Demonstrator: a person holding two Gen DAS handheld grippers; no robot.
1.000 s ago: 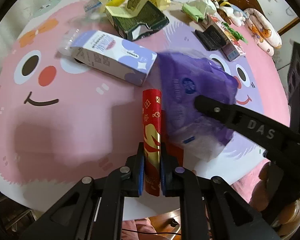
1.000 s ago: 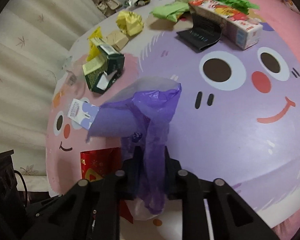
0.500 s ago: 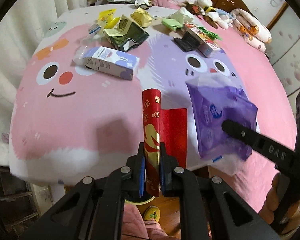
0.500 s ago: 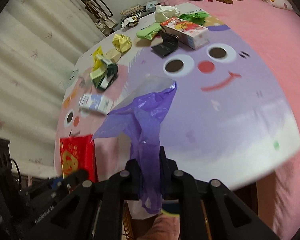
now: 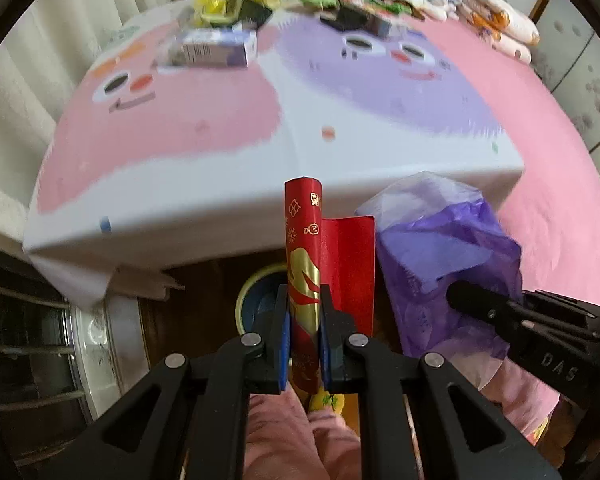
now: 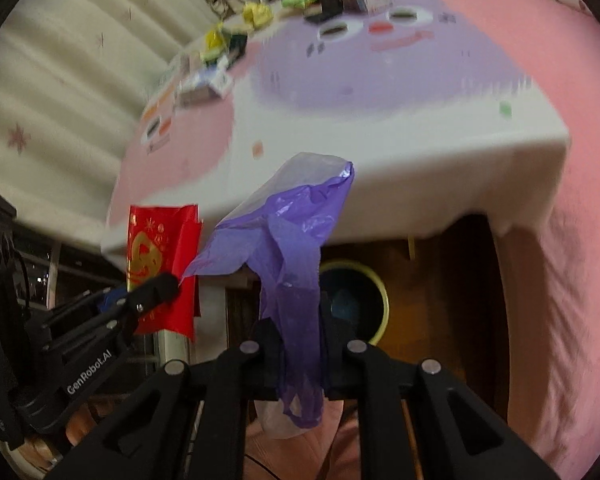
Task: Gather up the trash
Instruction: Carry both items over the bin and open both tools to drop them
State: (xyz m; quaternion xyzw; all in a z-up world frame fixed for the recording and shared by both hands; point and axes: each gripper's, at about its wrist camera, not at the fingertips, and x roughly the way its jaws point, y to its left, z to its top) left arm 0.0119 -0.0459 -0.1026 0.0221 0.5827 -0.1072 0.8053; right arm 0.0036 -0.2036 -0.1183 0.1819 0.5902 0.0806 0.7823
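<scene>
Trash in both grippers, left gripper (image 5: 304,332) pinching red envelope (image 5: 306,260), right gripper (image 6: 298,344) clamped on purple plastic bag (image 6: 288,248), both now pulled back off the table (image 5: 220,200), above round bin (image 6: 356,300) on the floor.

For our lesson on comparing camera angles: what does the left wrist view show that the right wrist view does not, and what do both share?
Only the left wrist view shows the left gripper shut on the red envelope up close. Only the right wrist view shows the right gripper shut on the purple plastic bag and the pleated curtain. Both show the bin below and the littered cartoon tablecloth.
</scene>
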